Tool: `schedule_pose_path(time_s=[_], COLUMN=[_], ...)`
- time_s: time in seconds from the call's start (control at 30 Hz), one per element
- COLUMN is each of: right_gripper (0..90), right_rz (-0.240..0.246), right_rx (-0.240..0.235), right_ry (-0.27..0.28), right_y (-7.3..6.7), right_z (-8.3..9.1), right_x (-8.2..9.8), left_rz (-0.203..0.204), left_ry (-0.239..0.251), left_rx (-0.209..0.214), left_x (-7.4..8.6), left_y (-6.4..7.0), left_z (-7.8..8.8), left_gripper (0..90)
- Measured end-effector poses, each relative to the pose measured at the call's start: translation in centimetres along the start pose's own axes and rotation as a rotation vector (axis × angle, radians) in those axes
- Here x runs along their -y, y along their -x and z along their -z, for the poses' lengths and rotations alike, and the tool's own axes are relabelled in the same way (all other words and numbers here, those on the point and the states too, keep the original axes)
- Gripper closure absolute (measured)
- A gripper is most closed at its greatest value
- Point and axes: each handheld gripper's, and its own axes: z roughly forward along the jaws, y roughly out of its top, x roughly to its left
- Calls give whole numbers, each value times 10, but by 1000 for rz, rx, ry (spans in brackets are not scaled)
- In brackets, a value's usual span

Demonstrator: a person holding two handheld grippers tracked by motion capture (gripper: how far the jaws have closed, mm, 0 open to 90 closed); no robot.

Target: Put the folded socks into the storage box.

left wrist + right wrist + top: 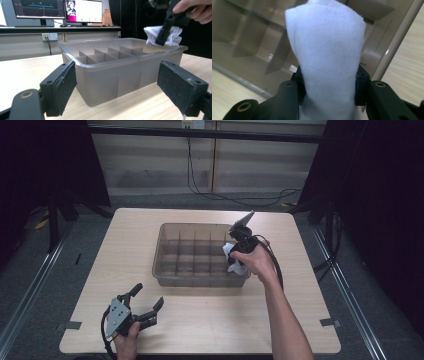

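A grey see-through bin [200,281] with several small compartments stands in the middle of the wooden table [210,320]. My right gripper [235,254] is shut on a white cloth [234,266] and holds it over the bin's right end, near the front corner. In the right gripper view the cloth [327,50] stands up between the jaws of that gripper [330,85], with the bin's rim [397,42] just beyond. My left gripper [149,295] rests at the table's front left, open, with nothing between its pads [62,87]. It faces the bin's wall [107,80]; the cloth [151,35] shows at upper right.
Black curtains hang on both sides of the table. A cable runs across the floor behind it. Monitors stand on a desk [50,27] far behind the bin in the left gripper view. Bare tabletop lies left and in front of the bin.
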Motion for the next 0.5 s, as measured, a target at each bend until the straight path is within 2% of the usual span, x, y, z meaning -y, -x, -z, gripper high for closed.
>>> schedule_pose_path(time_s=[0.07, 0.23, 0.5], right_gripper=[591, 591, 582], right_rz=[-25, -46, -91], right_rx=[4, 17, 91], right_ry=[-18, -55, -112], right_y=[1, -1, -6], right_z=[-8, -18, -25], right_x=[0, 2, -1], left_rz=[2, -3, -3], left_ry=[1, 2, 3], left_rx=[-2, -2, 0], left_x=[0, 0, 0], left_y=[0, 0, 0], left_z=[0, 0, 0], left_gripper=[156, 156, 156])
